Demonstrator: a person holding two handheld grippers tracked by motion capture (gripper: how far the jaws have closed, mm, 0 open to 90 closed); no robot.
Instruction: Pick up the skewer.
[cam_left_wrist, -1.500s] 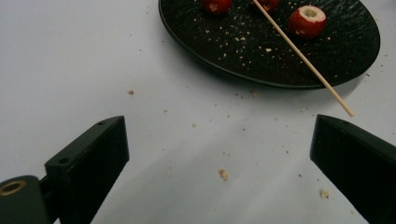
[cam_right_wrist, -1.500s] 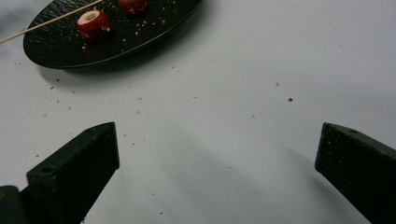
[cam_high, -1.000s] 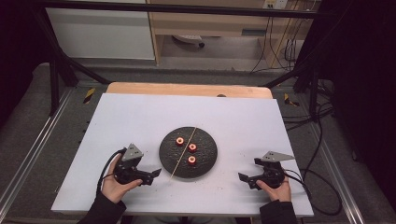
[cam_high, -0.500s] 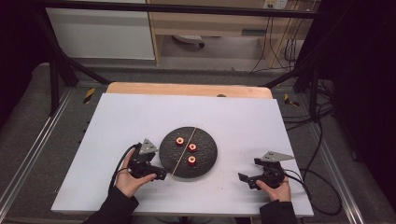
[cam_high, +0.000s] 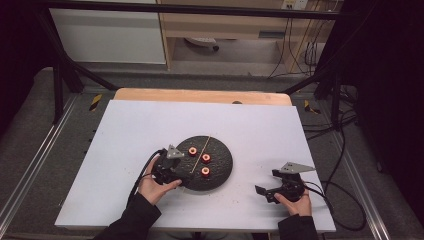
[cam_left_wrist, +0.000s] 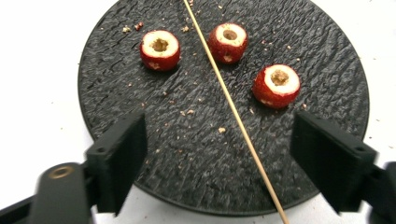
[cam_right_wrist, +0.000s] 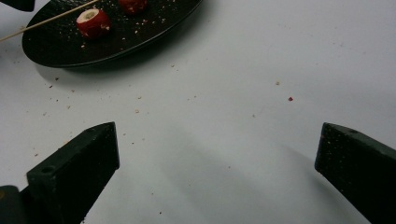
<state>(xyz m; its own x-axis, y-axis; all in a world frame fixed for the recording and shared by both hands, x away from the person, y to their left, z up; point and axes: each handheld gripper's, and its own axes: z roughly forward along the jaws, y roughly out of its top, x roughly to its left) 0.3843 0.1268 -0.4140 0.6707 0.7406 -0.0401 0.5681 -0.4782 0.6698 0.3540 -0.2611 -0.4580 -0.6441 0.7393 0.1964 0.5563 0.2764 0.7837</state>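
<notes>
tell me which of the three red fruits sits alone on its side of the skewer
The fruit at the left in the left gripper view. The skewer crossing the black plate separates it from the other two fruits.

Bright tabletop, dark surroundings, soft shadows

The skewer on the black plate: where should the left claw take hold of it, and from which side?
Grip the skewer on its bare near stretch, below the three cored red fruits, coming from the plate's near edge. The left claw already straddles it there, jaws open, one on each side of the thin stick.
</notes>
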